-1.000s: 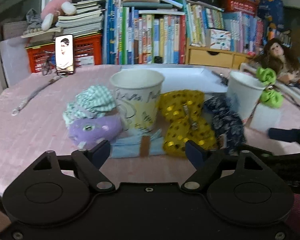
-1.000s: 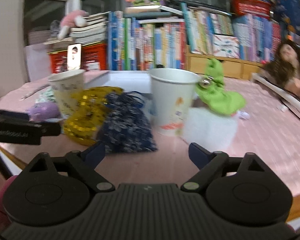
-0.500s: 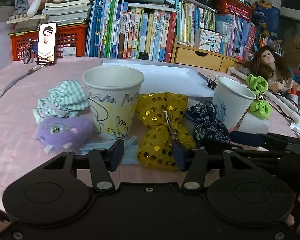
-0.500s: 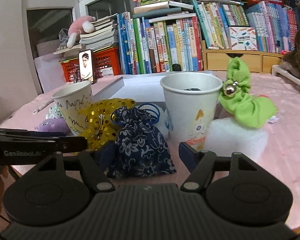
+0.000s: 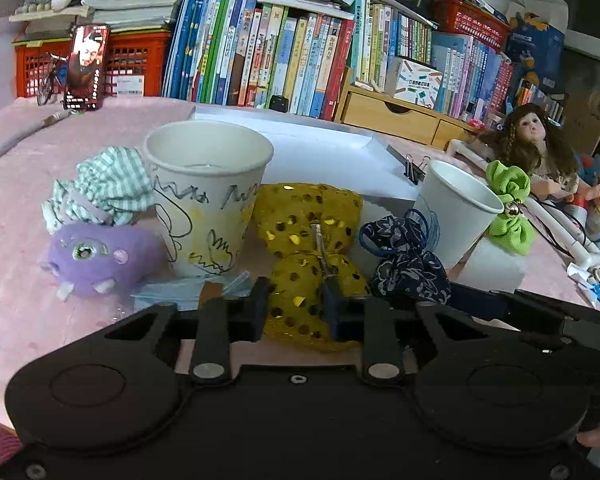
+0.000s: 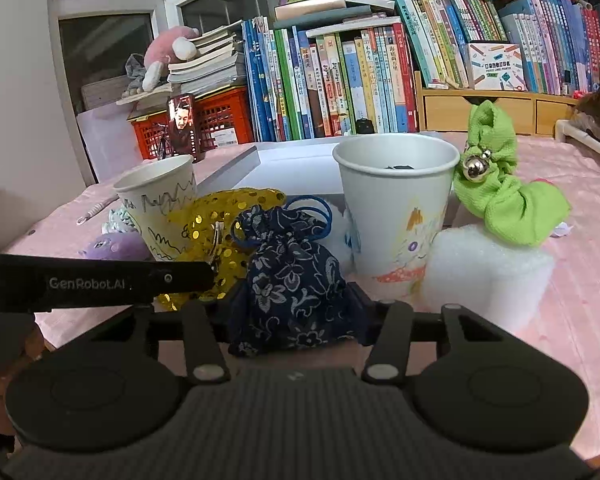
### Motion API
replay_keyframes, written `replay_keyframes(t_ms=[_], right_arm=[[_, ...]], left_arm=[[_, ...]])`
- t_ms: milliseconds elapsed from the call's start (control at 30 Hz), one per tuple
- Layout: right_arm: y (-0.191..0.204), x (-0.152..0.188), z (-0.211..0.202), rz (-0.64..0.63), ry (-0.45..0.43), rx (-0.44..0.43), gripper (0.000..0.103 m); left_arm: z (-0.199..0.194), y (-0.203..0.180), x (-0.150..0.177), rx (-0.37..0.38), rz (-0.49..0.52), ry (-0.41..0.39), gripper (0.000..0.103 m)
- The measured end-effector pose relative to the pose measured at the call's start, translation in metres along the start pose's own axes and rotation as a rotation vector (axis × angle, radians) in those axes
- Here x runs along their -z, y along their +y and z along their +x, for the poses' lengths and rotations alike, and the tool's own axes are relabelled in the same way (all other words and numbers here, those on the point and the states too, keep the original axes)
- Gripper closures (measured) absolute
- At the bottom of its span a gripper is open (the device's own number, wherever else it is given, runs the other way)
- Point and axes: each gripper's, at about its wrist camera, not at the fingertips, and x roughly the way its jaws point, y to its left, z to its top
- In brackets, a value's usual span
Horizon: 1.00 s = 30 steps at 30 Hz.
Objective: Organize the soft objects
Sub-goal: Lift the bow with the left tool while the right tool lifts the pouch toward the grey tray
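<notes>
A: Where's the left gripper [image 5: 294, 308]?
B: Its jaws have just closed onto the near lobe of the yellow bow [image 5: 308, 256], beside the scribbled cup [image 5: 206, 196].

A: And the right gripper [image 6: 294, 308]?
B: Jaws closing around the navy pouch [image 6: 294, 280], which stands upright before the white cup [image 6: 396, 204]. Only this view shows something dark inside that cup.

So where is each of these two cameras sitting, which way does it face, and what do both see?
Left wrist: on the left gripper, looking forward and down at the yellow bow its fingers pinch; a fingertip shows bottom right.
Right wrist: on the right gripper, facing the blue pouch between its closing fingers; the left gripper crosses the left edge.
Shared: both paper cups, bow, pouch, green bow, bookshelf.
</notes>
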Motion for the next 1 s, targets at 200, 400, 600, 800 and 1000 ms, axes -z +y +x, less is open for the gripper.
replay_keyframes(t_ms=[200, 400, 600, 800, 1000], right_arm=[[0.004, 0.001, -0.009, -0.016, -0.011, 0.02, 0.053], [0.006, 0.001, -0.022, -0.04, -0.013, 0.056, 0.053], [0.005, 0.004, -0.03, -0.058, 0.012, 0.098, 0.053], [0.002, 0.009, -0.03, -0.061, 0.035, 0.125, 0.051], [-0.001, 0.01, -0.031, -0.065, 0.034, 0.131, 0.044]], left_arm=[[-0.014, 0.003, 0.005, 0.028, 0.003, 0.012, 0.08], [-0.035, -0.001, 0.015, 0.044, 0.057, 0.027, 0.079], [-0.044, -0.007, 0.023, 0.0, 0.086, -0.001, 0.063], [-0.036, -0.014, 0.022, -0.02, 0.112, -0.018, 0.043], [-0.024, -0.021, 0.02, -0.025, 0.127, -0.014, 0.03]])
